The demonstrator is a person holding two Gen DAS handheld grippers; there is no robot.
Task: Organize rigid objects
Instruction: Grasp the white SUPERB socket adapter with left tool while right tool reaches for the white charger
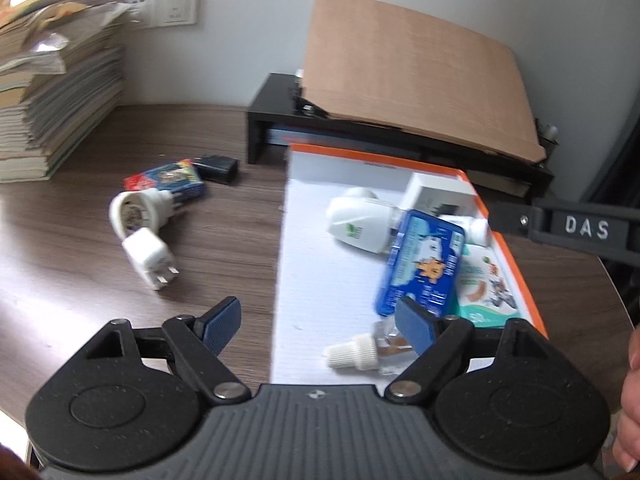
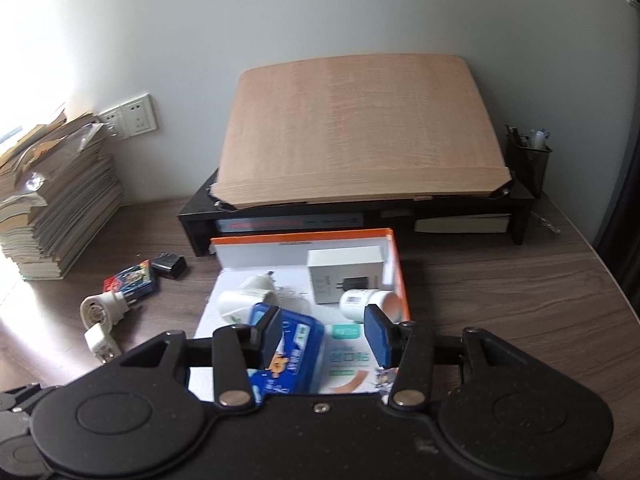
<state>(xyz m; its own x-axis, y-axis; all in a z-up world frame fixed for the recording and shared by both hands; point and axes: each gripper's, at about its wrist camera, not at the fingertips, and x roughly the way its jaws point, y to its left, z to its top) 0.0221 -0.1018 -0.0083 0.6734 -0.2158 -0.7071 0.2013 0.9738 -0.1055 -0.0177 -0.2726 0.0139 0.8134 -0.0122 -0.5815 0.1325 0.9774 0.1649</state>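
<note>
An orange-rimmed white box [image 1: 504, 256] [image 2: 394, 264] holds a blue tin [image 1: 424, 260] [image 2: 296, 344], a white bottle [image 1: 356, 224] [image 2: 244, 300], a white charger box [image 2: 344, 276], a plaster pack [image 1: 488, 284] [image 2: 352, 364] and a small dropper bottle [image 1: 360, 354]. On the desk to its left lie a white round plug [image 1: 138, 210] [image 2: 100, 308], a white charger [image 1: 150, 258] [image 2: 102, 344], a card pack [image 1: 172, 180] [image 2: 132, 278] and a black adapter [image 1: 218, 166] [image 2: 170, 266]. My left gripper [image 1: 320, 324] is open and empty over the box's near left edge. My right gripper [image 2: 326, 334] is open and empty above the box.
A black monitor stand [image 1: 280, 116] [image 2: 360, 220] with a tilted wooden board [image 2: 360, 132] stands behind the box. A tall stack of books [image 1: 52, 92] [image 2: 52, 208] fills the desk's left. A pen holder [image 2: 528, 160] stands at the back right.
</note>
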